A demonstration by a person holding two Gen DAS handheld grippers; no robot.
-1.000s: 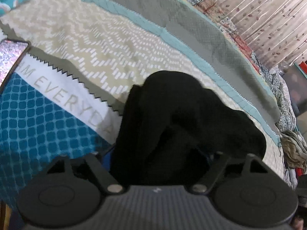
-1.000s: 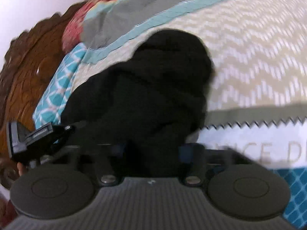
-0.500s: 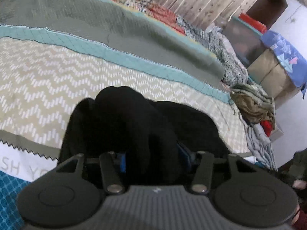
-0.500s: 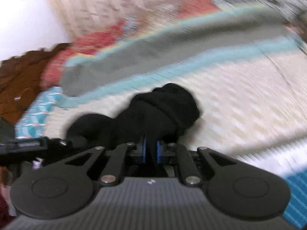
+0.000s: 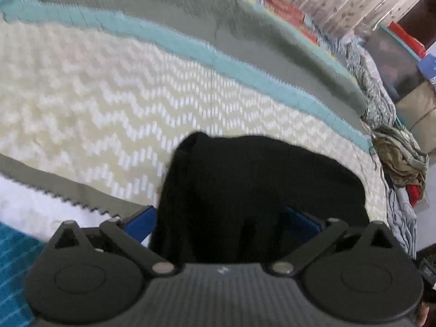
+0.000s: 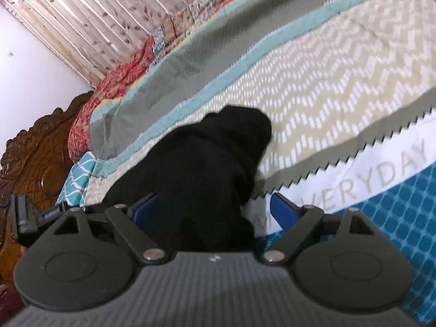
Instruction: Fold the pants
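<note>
The black pants (image 5: 259,185) lie bunched in a heap on the patterned bedspread (image 5: 95,103). In the left wrist view my left gripper (image 5: 220,220) is open, its blue pads (image 5: 140,222) spread wide on either side of the heap's near end. In the right wrist view the same pants (image 6: 207,169) lie between the wide-apart blue pads (image 6: 283,214) of my right gripper (image 6: 212,211), which is open. Whether the fabric touches the pads cannot be told.
The bedspread (image 6: 313,87) has chevron, grey, teal and blue bands. A carved wooden headboard (image 6: 35,158) stands at the left in the right wrist view. A pile of other clothes (image 5: 400,160) hangs at the bed's right edge, with boxes (image 5: 414,109) beyond. A curtain (image 6: 90,13) hangs behind.
Both grippers were shut on the pants half a second ago and have now opened wide. The pants have dropped into a heap on the bedspread.
</note>
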